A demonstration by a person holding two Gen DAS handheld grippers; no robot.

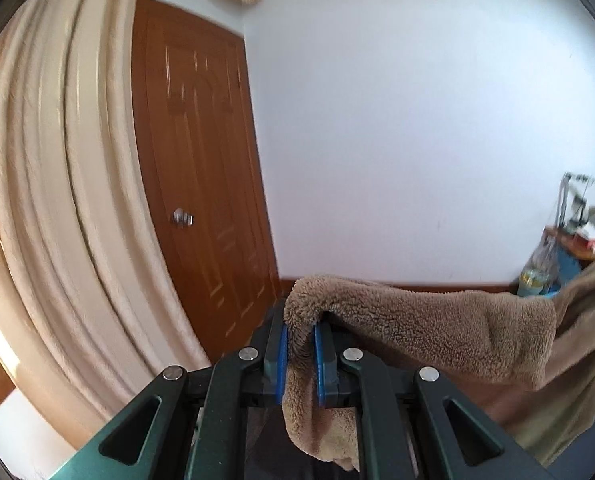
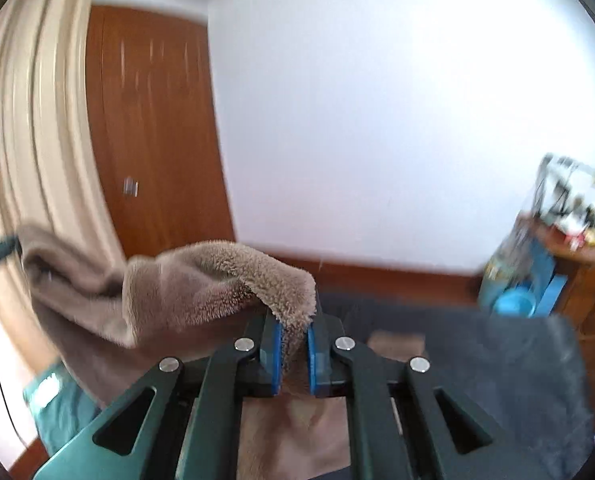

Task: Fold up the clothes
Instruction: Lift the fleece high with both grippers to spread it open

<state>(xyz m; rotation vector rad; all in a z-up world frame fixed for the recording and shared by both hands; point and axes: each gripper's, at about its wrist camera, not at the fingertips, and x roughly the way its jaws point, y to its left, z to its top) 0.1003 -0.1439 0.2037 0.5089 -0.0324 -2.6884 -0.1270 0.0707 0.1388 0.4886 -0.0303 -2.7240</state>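
A fluffy tan fleece garment (image 1: 417, 328) hangs in the air, stretched between both grippers. My left gripper (image 1: 300, 332) is shut on one corner of it; the fleece bulges over the blue pads (image 1: 282, 356) and droops below them, running off to the right. In the right wrist view my right gripper (image 2: 295, 330) is shut on another corner of the fleece garment (image 2: 185, 292), which spans leftward to the tip of the left gripper (image 2: 1, 250) at the frame's left edge. More tan fabric hangs below the right jaws.
A wooden door (image 1: 201, 168) and cream curtains (image 1: 49, 184) stand ahead on the left, a white wall (image 1: 417, 120) on the right. A dark surface (image 2: 477, 344) lies below the right gripper. A cluttered wooden cabinet (image 2: 569, 256) with blue items sits at far right.
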